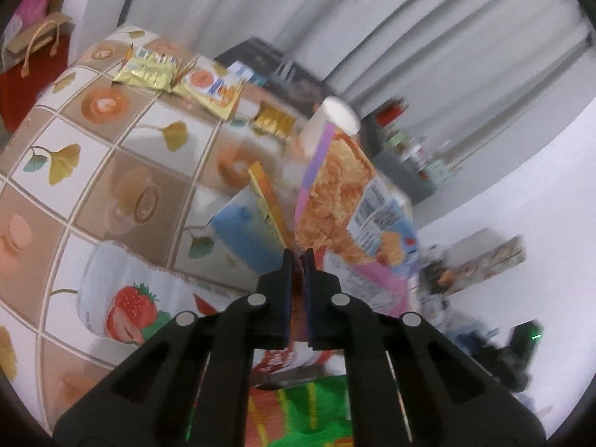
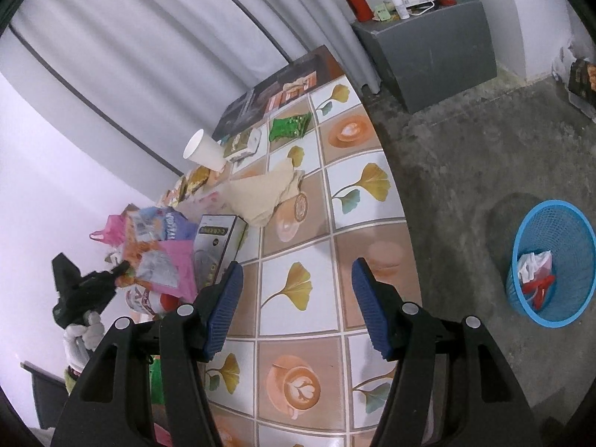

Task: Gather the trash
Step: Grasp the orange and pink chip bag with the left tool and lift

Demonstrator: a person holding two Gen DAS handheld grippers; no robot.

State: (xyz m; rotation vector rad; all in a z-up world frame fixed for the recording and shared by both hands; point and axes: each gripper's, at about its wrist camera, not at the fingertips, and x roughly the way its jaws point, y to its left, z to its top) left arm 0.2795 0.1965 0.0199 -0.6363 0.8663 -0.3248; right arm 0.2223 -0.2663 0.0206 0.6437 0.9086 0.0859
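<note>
Now left gripper [image 1: 298, 257] jaws pinch the snack bag [image 1: 331, 193]; right gripper [image 2: 298, 279] jaws gape.

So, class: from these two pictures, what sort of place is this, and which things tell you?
Probably a room in a home: a table under a patterned cloth strewn with snack wrappers, grey curtains behind, and a blue waste basket on the bare concrete floor.

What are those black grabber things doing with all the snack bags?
Someone is tidying rubbish off a table with two hand-held grabbers. The left gripper has pinched shut on a pink and orange snack bag from the pile. The right gripper hangs open over the tiled tablecloth, holding nothing. A blue basket waits on the floor with some trash already inside.
</note>
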